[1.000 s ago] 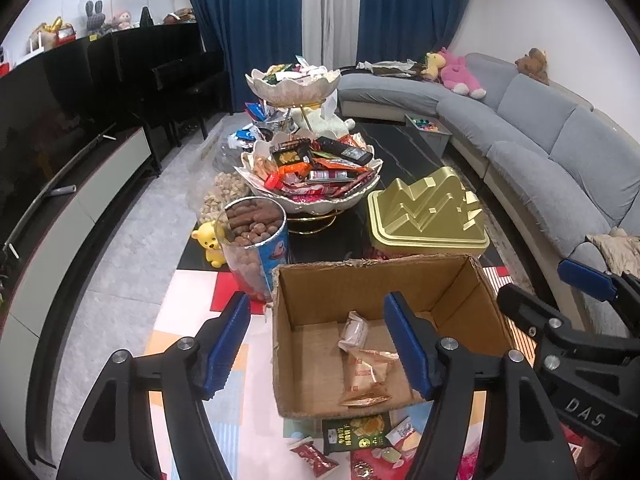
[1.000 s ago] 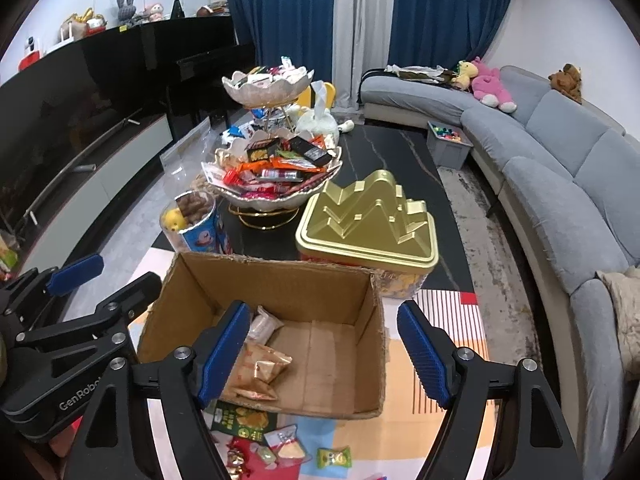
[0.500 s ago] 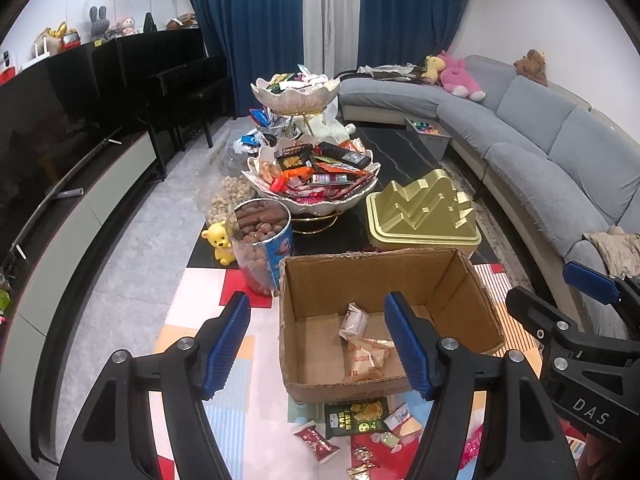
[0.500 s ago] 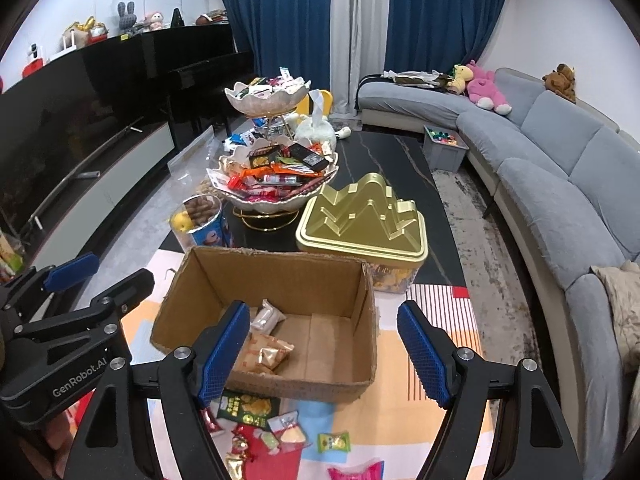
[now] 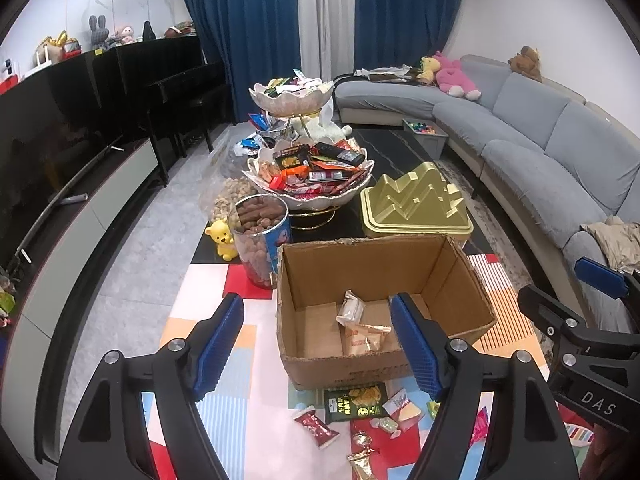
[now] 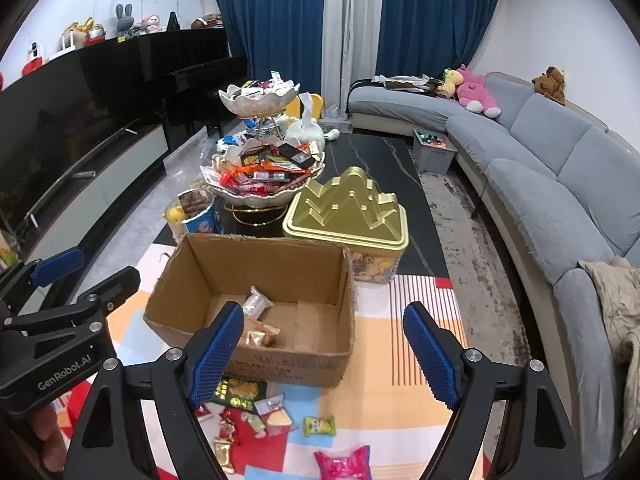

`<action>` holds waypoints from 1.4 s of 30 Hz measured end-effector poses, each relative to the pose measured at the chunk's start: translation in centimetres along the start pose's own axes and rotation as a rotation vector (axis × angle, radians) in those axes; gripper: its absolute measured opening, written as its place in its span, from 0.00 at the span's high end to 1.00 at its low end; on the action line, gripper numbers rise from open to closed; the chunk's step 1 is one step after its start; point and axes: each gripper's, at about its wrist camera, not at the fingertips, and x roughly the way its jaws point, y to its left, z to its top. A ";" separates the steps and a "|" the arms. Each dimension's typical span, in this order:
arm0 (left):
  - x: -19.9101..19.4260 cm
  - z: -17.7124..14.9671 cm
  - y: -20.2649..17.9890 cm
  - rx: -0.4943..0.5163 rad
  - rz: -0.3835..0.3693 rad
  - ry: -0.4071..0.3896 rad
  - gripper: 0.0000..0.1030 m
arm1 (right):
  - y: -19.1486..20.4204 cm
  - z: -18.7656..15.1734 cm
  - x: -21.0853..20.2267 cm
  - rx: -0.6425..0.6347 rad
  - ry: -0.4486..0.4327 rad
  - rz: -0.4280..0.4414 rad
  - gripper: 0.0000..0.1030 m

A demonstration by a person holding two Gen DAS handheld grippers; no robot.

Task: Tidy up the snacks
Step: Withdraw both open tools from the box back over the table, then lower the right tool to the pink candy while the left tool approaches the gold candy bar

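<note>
An open cardboard box (image 5: 316, 264) stands on the colourful mat and holds a few snack packets (image 5: 362, 334); it also shows in the right wrist view (image 6: 264, 258). Loose snack packets lie on the mat in front of it, among them a dark green bag (image 5: 354, 398), a red packet (image 5: 316, 426), a green packet (image 6: 319, 426) and a pink bag (image 6: 344, 462). My left gripper (image 5: 318, 350) is open and empty, held above and short of the box. My right gripper (image 6: 326, 354) is open and empty, also above the box's near side.
A two-tier bowl stand (image 5: 316, 172) full of snacks, a tub of brown snacks (image 5: 260, 236), a yellow bear figure (image 5: 222, 238) and a gold tin (image 5: 416, 208) stand behind the box. A grey sofa (image 5: 560, 160) runs along the right. A TV cabinet (image 5: 72, 216) is on the left.
Both grippers have pulled back and up from the box, which now looks smaller and farther. More loose packets on the mat have come into view. Both stay open.
</note>
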 end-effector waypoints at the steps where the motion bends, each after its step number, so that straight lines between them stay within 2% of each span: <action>1: -0.1 -0.2 -0.1 0.003 0.002 -0.003 0.24 | -0.1 -0.2 -0.1 0.001 0.001 -0.001 0.20; 11: -0.9 -2.7 -0.9 0.021 0.008 -0.001 0.16 | -0.4 -2.2 -1.0 -0.031 0.007 -0.018 0.17; 21: -0.4 -6.2 -2.0 0.039 -0.030 0.045 0.15 | -1.7 -5.3 -0.6 -0.034 0.051 -0.040 0.17; 26: -0.3 -8.1 -2.9 0.064 -0.021 0.056 0.16 | -2.1 -6.9 -0.1 -0.027 0.085 -0.034 0.17; 42: 1.4 -14.1 -3.4 0.026 -0.041 0.150 0.16 | -2.1 -12.7 1.4 -0.064 0.146 -0.011 0.17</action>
